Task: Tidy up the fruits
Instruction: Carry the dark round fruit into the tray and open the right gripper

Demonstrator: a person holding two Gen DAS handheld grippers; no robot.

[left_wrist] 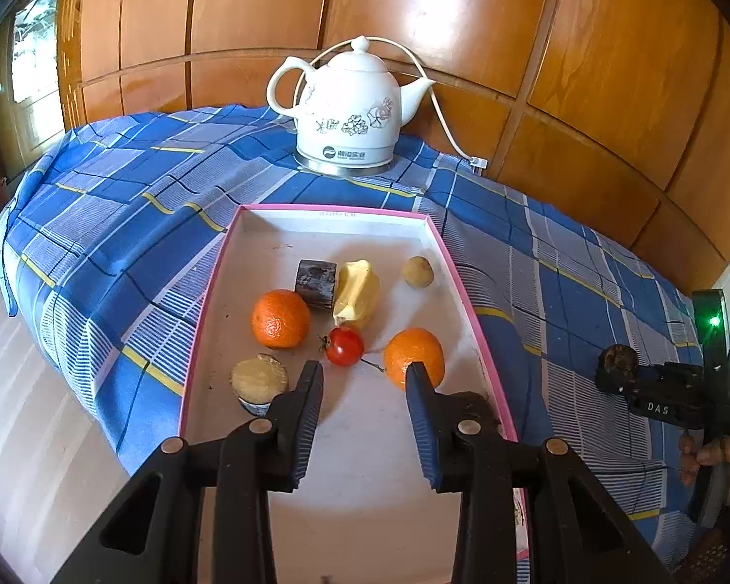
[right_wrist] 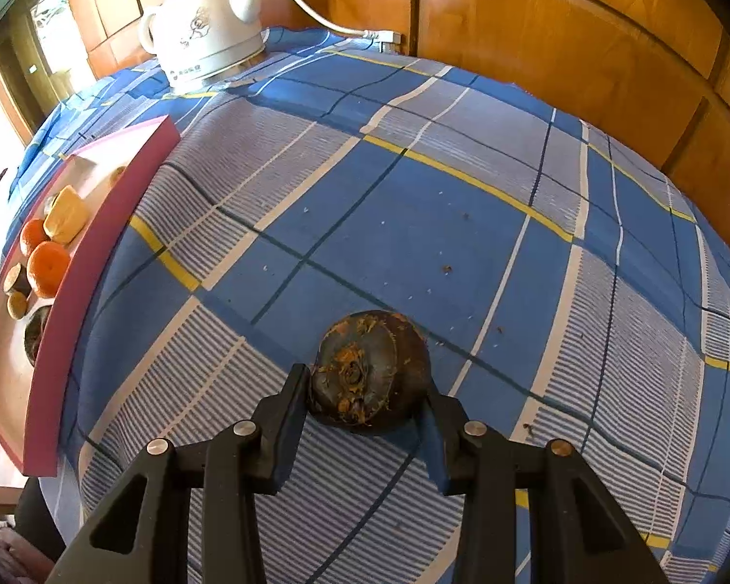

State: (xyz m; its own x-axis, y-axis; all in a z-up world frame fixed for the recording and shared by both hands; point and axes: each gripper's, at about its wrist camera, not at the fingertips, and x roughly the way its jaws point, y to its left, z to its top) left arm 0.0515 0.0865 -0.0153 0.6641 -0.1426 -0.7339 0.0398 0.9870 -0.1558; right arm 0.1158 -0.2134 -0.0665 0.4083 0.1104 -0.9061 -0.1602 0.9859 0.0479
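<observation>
Right gripper (right_wrist: 369,392) clamped on a dark round fruit (right_wrist: 371,369) over the blue plaid tablecloth (right_wrist: 413,204); left gripper (left_wrist: 365,379) spread wide, holding nothing, above the pink-rimmed tray (left_wrist: 209,292) with two oranges (left_wrist: 281,319), tomato (left_wrist: 344,345), yellow fruit (left_wrist: 357,289); white kettle (left_wrist: 345,107) beyond

R tongs (right_wrist: 369,387) gripping dark fruit (right_wrist: 370,370), checked cloth (right_wrist: 413,204)
</observation>
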